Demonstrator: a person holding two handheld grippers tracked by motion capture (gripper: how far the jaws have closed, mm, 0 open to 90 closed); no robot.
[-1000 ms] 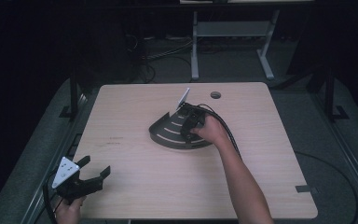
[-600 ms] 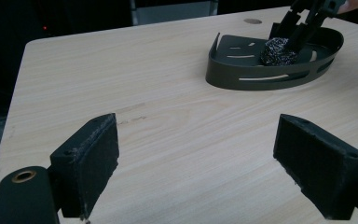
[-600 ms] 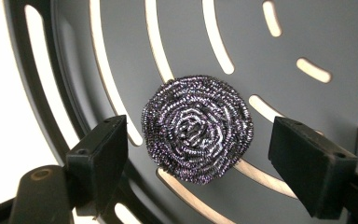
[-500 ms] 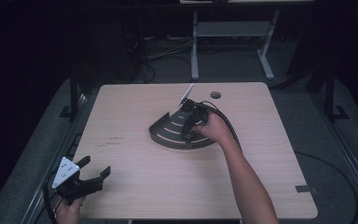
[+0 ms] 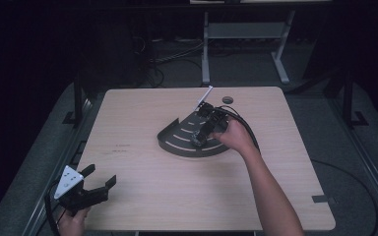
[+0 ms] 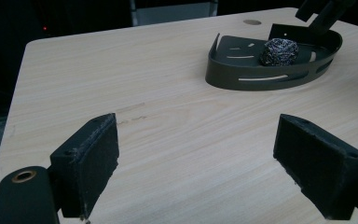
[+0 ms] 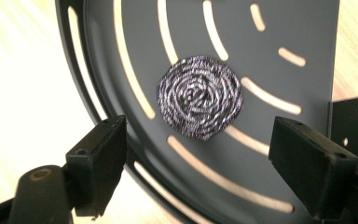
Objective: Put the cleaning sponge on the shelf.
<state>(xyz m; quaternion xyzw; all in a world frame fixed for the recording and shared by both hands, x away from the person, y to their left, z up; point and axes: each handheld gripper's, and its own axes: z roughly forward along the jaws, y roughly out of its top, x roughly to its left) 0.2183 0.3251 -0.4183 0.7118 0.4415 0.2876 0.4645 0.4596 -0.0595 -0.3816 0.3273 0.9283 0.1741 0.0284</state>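
While my right hand-held gripper (image 7: 196, 154) hangs over the dark slotted corner tray (image 5: 177, 142), its jaws stand wide apart with nothing between them. The steel-wool scouring pad (image 7: 200, 97) lies flat on the tray floor, directly ahead of those jaws and centred in the gap. It is a round coil with no long axis to speak of, so I judge that jaw orientation matters little; what matters is coming straight down so one pad passes on each side of it.

Seen from above, the tray sits toward the far edge of the surface (image 5: 142, 196), right of its middle, with its curved wall facing the near edge. A thin white stick-like thing (image 5: 204, 96) slants up at the tray's far corner; I cannot tell what it is.

My left hand-held gripper (image 5: 86, 189) rests at the near left corner of the surface, likewise spread open and holding nothing, well apart from the tray. From its own camera the scouring pad (image 6: 279, 51) shows far off inside the tray wall. The right hand is plainly the nearer one, so the pick falls to it.
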